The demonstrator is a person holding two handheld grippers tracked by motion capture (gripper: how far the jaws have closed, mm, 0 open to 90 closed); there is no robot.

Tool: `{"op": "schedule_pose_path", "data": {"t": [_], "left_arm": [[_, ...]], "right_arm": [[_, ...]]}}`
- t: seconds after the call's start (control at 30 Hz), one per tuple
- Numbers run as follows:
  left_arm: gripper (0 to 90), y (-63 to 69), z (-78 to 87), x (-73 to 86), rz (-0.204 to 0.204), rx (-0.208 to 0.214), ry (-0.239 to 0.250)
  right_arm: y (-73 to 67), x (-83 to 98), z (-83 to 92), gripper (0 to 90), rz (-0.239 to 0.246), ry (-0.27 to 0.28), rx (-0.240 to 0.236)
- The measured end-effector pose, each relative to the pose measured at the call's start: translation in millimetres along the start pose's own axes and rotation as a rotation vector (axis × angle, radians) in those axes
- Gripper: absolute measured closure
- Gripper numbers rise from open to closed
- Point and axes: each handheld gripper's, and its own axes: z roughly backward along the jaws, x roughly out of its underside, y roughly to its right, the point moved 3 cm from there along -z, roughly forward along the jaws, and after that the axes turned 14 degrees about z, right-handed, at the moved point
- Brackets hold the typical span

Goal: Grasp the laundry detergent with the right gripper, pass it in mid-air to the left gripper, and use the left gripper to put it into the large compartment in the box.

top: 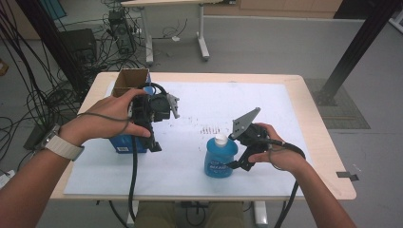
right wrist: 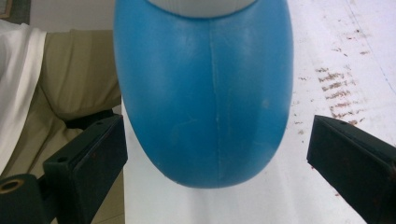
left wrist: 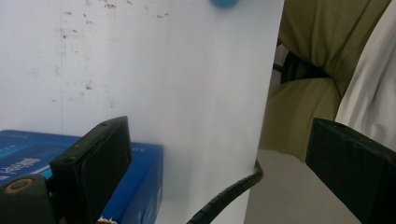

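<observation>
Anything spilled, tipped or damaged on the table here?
Nothing spilled or tipped. The blue bottle stands upright with its white cap on. Only oddity: brownish marks staining the white sheet behind the bottle.

The middle of the desk is bare, so a hand-held gripper could move there freely. The blue bottle stands near the front and blocks the way just beside the right hand-held gripper. The blue box and the open cardboard box stand on the left side.
</observation>
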Motion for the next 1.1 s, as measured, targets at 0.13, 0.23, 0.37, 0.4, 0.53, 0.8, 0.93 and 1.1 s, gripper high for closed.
{"op": "schedule_pose_path", "data": {"t": [0.13,0.23,0.37,0.4,0.53,0.8,0.93,1.1], "left_arm": [[7.5,0.1,0.1,0.1,0.001,0.001,0.002],[7.5,0.1,0.0,0.4,0.002,0.001,0.002],[7.5,-0.1,-0.2,0.3,0.002,0.0,0.0],[7.5,-0.1,-0.2,0.2,0.003,0.0,0.0],[7.5,-0.2,-0.6,-0.1,0.003,0.0,-0.001],[7.5,-0.8,-1.6,-0.1,0.005,0.002,0.001],[7.5,-0.8,-1.7,-0.1,0.005,0.002,0.001],[7.5,-0.8,-2.7,-0.2,0.005,0.004,0.0]], "right_arm": [[-0.3,0.8,-1.0,5.0,-0.004,0.01,0.005],[-0.3,1.6,-2.2,5.0,0.0,0.015,0.006],[-0.9,2.2,-3.1,5.1,-0.005,0.018,0.009],[-0.9,2.4,-3.4,5.1,-0.003,0.017,0.009],[-1.3,3.0,-4.6,5.1,-0.005,0.023,0.009],[-1.6,3.5,-7.0,5.1,-0.009,0.033,0.012],[-1.5,3.1,-7.7,5.1,-0.007,0.04,0.015],[-2.4,4.3,-9.6,5.1,-0.009,0.042,0.013]]}}
